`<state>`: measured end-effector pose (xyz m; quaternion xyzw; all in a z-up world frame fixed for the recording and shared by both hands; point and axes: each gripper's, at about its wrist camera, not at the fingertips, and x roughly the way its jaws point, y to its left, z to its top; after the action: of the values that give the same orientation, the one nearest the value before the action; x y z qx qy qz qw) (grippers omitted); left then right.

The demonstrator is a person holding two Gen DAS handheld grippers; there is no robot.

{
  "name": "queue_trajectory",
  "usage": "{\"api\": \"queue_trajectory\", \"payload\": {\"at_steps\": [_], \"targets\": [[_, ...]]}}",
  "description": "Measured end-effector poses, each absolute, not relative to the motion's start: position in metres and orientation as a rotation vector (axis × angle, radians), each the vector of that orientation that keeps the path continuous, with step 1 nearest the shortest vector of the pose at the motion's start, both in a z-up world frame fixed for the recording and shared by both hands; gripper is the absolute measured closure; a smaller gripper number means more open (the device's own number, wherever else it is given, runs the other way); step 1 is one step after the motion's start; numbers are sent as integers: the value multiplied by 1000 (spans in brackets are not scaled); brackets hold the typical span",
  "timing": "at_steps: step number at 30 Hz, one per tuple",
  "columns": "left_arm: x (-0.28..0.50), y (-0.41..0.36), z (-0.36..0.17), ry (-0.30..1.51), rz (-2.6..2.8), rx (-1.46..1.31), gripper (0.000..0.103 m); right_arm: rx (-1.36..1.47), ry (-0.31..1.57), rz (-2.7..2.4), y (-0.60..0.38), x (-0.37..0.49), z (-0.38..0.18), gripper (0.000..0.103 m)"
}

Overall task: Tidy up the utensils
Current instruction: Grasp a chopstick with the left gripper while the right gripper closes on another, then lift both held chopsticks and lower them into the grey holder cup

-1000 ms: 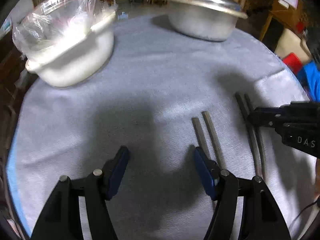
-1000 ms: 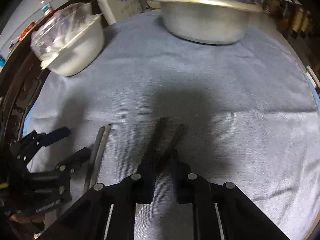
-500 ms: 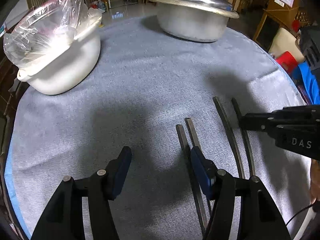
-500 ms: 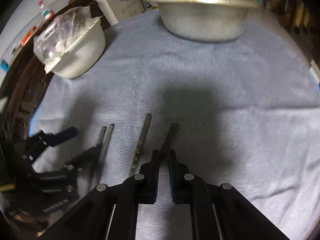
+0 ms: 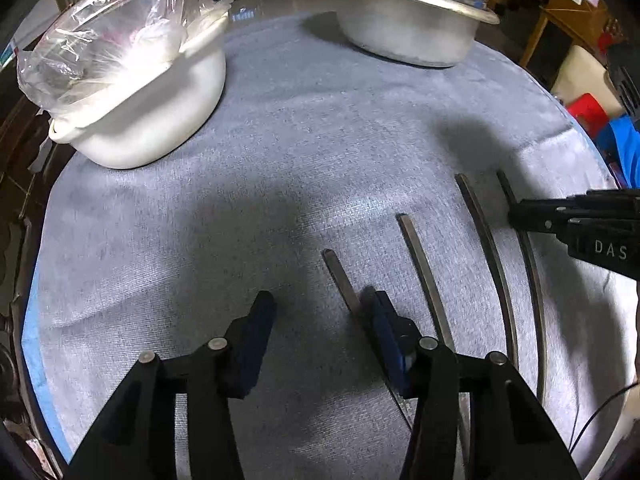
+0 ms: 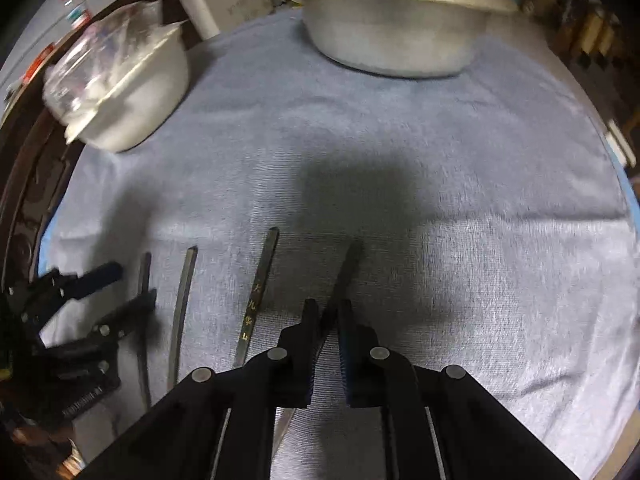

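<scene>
Chopsticks, four in all, lie flat and roughly parallel on the cloth [image 5: 320, 140], all close in front of the two grippers. Left gripper [image 5: 318, 312] stands half open with nothing between its pads; its jaws have just been closing, and its right finger [image 5: 384, 328] rests over the leftmost stick [image 5: 338, 276], with the second stick [image 5: 420, 264] just to its right. Right gripper [image 6: 326, 316] is nearly closed on the rightmost stick [image 6: 346, 268], which runs forward from between its fingers; whether the pads truly press it cannot be told. The lettered stick [image 6: 260, 280] lies just left of that gripper. Judged by look, the sticks are thin, stiff, light and smooth, likely metal or lacquer, so they should slip or pivot in a pinch and roll on the nap; a hold near mid-length, square across the shaft, would limit swinging. Lying low on soft cloth, they leave little edge for the pads to get under. Open room: a broad bare stretch of cloth ahead of both grippers. Limits: the white bowl [image 5: 152, 120] far ahead to the left, the lidded pot [image 5: 408, 32] far ahead, the cloth's edge close on the right gripper's outer side, and the grippers' nearness to each other
</scene>
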<state>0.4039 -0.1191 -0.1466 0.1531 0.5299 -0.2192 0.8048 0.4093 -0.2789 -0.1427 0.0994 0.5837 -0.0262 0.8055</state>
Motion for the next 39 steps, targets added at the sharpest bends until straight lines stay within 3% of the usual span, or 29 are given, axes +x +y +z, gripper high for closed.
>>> {"api": "queue_trajectory", "payload": {"at_steps": [2, 5, 6, 7, 8, 11, 26, 39], "targets": [[408, -125, -148, 1144, -460, 316, 45, 197, 1246, -50, -273, 415, -143, 79], [413, -130, -150, 1136, -448, 298, 47, 150, 1240, -52, -266, 422, -145, 79], [414, -131, -150, 1124, -443, 295, 60, 130, 1234, -56, -266, 422, -144, 90], [413, -129, -148, 1116, -444, 289, 70, 115, 1226, -49, -266, 420, -144, 92], [414, -128, -147, 1117, -448, 276, 91, 118, 1218, -40, -265, 422, -145, 92], [415, -121, -147, 1112, -449, 238, 97, 190, 1184, 27, -273, 408, -142, 96], [313, -15, -39, 775, -387, -40, 97, 271, 707, 108, -325, 278, -45, 96], [180, 40, 24, 536, -346, -166, 97, 250, 470, 1, -336, 128, 13, 97]]}}
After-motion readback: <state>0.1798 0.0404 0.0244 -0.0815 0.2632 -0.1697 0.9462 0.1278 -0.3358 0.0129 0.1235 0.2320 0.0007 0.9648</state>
